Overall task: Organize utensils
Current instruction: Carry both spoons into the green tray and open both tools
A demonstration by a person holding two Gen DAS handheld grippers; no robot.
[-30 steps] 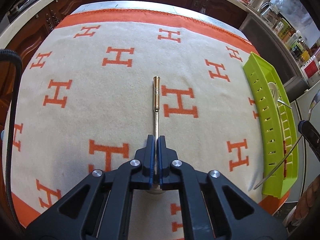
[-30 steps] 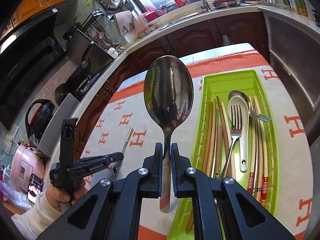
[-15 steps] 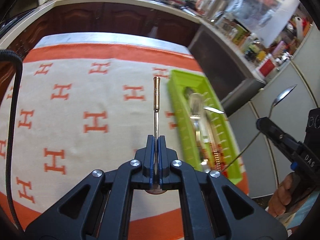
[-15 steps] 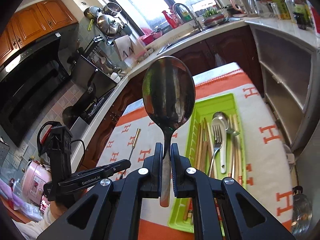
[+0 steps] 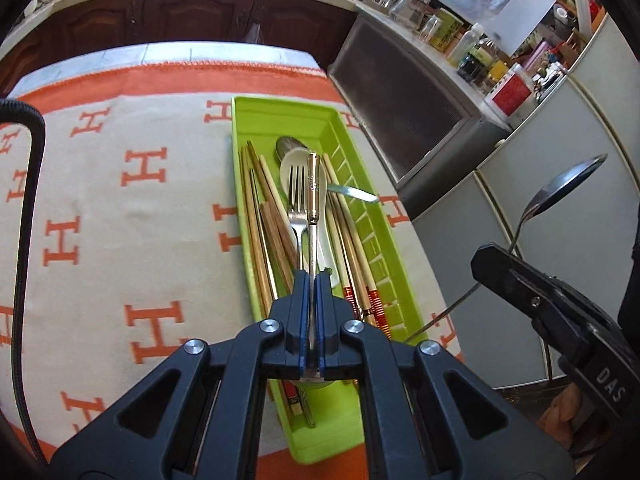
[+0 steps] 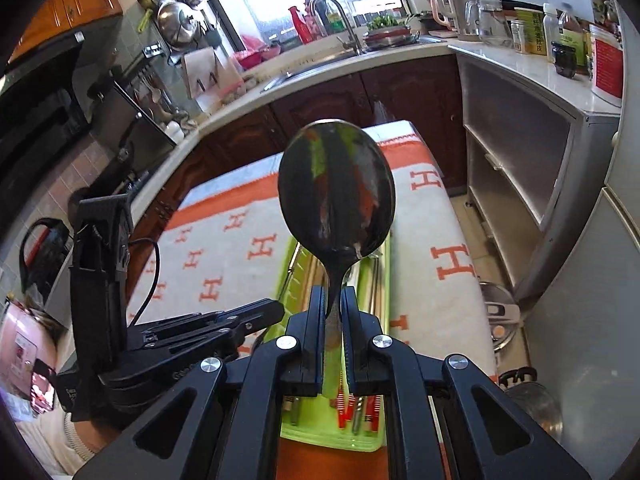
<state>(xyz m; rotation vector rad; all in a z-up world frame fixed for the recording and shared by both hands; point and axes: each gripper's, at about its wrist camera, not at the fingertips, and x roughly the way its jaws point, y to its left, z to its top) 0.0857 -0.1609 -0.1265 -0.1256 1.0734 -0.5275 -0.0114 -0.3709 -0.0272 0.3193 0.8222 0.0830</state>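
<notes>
Glossy steel spoon (image 6: 337, 192) oval, slotted green plastic tray (image 5: 372, 224), woven cloth (image 5: 120, 184)

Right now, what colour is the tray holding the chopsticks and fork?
Bright lime green tray; it shows best in the left wrist view.

You can read "DAS" on the right gripper (image 5: 500, 266) body; the cloth (image 5: 100, 200) beneath it repeats orange "H" marks; jar labels look unreadable.

A long green tray (image 5: 362, 196) on the cloth holds chopsticks (image 5: 256, 216), a fork (image 5: 297, 200) and a white spoon (image 5: 289, 164), while a thin metal stick (image 5: 312, 196) and a big spoon (image 6: 337, 188) are held above it.
</notes>
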